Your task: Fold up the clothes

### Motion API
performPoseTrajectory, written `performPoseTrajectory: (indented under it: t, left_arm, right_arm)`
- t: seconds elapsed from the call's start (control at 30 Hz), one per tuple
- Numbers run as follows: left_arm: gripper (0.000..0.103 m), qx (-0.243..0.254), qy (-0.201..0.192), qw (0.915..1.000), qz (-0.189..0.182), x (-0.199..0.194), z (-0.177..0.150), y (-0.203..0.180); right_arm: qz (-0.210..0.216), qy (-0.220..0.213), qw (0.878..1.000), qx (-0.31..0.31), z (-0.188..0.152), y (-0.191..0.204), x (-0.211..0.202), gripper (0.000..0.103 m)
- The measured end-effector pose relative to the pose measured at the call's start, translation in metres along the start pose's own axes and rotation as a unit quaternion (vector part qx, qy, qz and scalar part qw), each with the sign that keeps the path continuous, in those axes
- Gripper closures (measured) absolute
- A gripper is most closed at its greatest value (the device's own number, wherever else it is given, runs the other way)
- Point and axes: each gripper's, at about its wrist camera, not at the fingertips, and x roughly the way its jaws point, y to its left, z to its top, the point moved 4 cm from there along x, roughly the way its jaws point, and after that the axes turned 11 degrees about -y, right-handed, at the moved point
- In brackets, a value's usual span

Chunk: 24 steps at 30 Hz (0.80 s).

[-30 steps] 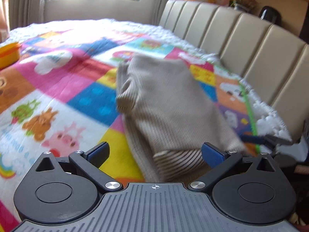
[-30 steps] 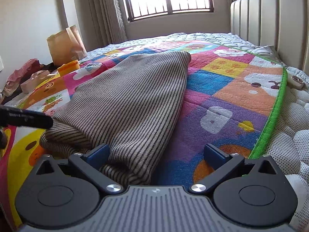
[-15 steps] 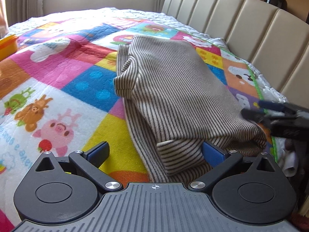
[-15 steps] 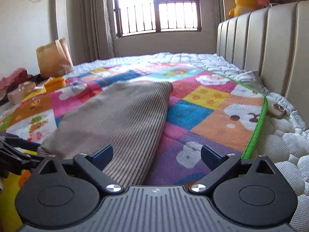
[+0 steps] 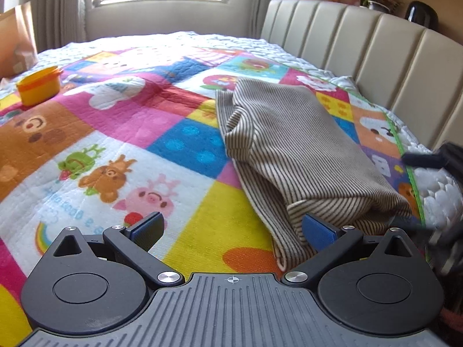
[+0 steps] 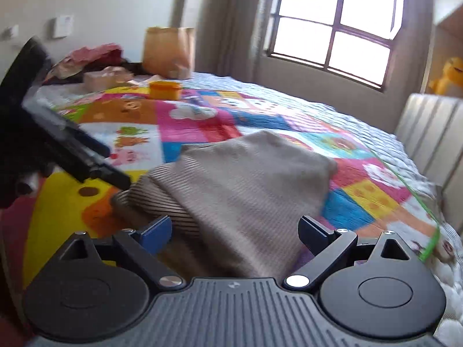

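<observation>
Where it lies folded, striped garment (image 5: 303, 150) runs along headboard (image 5: 376, 57).

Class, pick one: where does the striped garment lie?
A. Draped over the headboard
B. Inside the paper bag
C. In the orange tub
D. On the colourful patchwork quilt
D: the striped garment lies folded on the colourful patchwork quilt, short of the headboard.

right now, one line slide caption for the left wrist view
Open left gripper beside a folded brown striped knit garment on a colourful patchwork quilt.
</observation>
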Motion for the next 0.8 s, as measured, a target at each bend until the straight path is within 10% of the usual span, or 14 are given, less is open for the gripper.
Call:
performPoseTrajectory:
  t: [0.2,0.47,0.8]
  left_arm:
    - [0.0,0.023,0.001,0.9986,-0.048,-0.013,0.0,-0.008]
    - [0.0,0.07,0.035,0.9938,-0.079,0.018,-0.019,-0.028]
    - [0.0,0.002,0.012,0.9985,-0.054,0.05,0.017,-0.021]
  right_arm:
    - [0.017,0.012,0.991,-0.136,-0.011,0.046,0.035,0.013]
    - [0.013,0.023,0.996,0.082,0.009,-0.022,0.038,0.024]
    - [-0.053,0.009,0.986,-0.156,-0.019,0.014,0.035,0.013]
